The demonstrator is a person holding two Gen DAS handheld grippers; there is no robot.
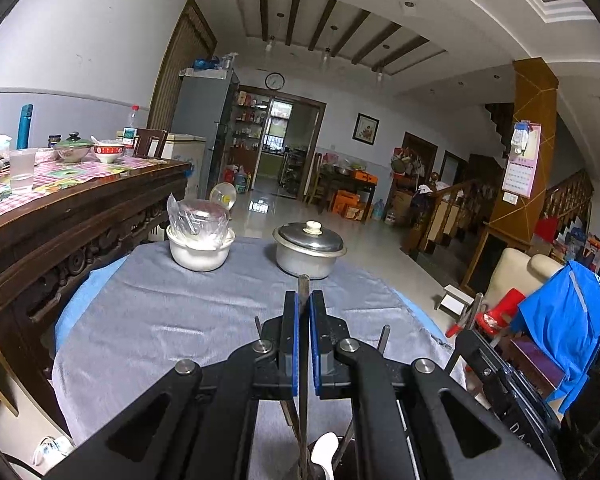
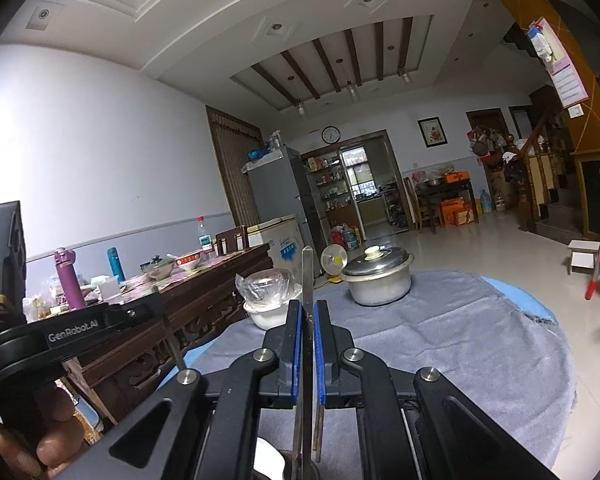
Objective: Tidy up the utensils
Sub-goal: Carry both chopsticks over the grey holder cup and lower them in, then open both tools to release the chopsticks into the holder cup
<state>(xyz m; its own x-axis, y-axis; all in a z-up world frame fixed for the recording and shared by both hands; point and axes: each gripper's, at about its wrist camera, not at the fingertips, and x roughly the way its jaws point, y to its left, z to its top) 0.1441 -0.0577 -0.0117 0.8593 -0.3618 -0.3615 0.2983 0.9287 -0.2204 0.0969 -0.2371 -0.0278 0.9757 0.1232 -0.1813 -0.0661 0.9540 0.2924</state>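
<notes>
My left gripper (image 1: pixel 304 298) is shut on a thin metal utensil handle (image 1: pixel 303 284) that stands upright between its blue pads. Below it, more utensil handles and a white spoon (image 1: pixel 325 450) show at the bottom edge. My right gripper (image 2: pixel 308 308) is shut on another flat metal utensil handle (image 2: pixel 307 276) that sticks up above its fingers. More handles hang below it at the bottom edge. Both grippers are over the round table with a grey cloth (image 1: pixel 160 320). The left gripper's body shows at the left of the right wrist view (image 2: pixel 60 336).
A lidded metal pot (image 1: pixel 309 250) and a white bowl with a plastic-wrapped bowl on top (image 1: pixel 200 240) stand at the table's far side. A carved wooden sideboard (image 1: pixel 60 240) with bowls and bottles runs along the left. A blue garment (image 1: pixel 568 320) hangs on a chair at right.
</notes>
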